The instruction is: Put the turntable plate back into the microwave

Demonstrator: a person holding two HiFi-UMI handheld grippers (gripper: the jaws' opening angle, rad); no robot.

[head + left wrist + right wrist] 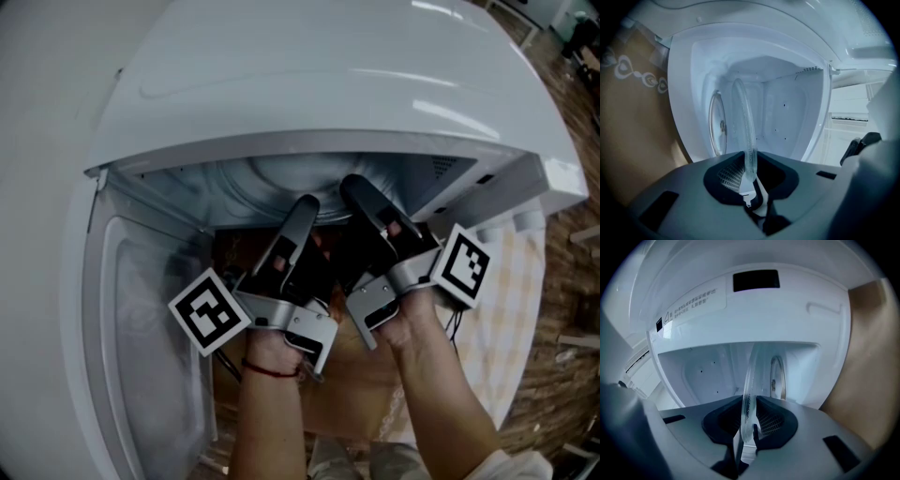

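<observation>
We have both claws reaching into the open white microwave (328, 84), whose door (141, 309) hangs open on the left of the head view. The left claw (302, 211) and the right claw (361, 187) sit side by side, their tips just inside the cavity mouth.

The clear glass turntable plate (743, 122) is inside the cavity, held between the two claws by its near rim. In the left gripper view we see it edge-on, and the left claw (749, 180) is pinching the rim between its pads. The right gripper view shows the same: the right claw (749, 420) is pinching the turntable plate (751, 376) at its edge.

Beyond the glass, a round recess (717, 124) with a small hub (723, 125) at its middle shows on one cavity surface. The plate stands beside it, not touching it. A red string (272, 368) circles the left wrist.
</observation>
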